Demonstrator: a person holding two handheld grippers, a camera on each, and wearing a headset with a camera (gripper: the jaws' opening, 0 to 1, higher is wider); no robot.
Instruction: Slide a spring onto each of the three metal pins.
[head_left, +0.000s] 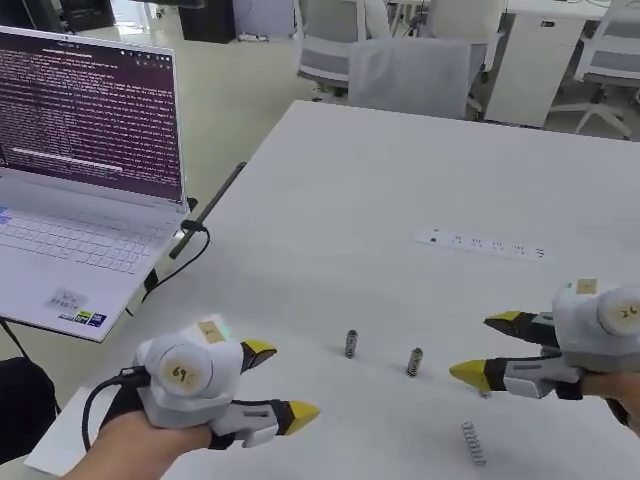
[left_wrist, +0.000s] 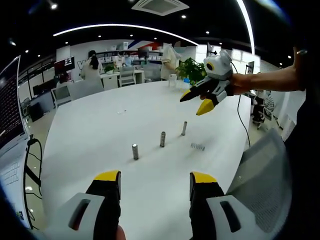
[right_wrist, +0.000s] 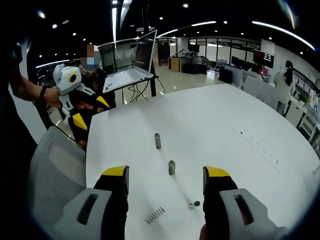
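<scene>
Left gripper (head_left: 280, 382) and right gripper (head_left: 487, 347) both gape wide, empty. Loose coiled steel spring (head_left: 473, 442) lies on the white desk (head_left: 400, 200) just beside the right gripper; two spring-capped metal pins (head_left: 351, 343) stand between the grippers.

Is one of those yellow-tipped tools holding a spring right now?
No: the left tool and right tool are open and empty; the loose spring lies on the table.

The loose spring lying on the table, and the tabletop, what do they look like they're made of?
The loose spring: coiled wire, probably steel, judging by its grey metallic coils. The tabletop: smooth matte white, likely laminate or painted board; the look leaves that open.
</scene>
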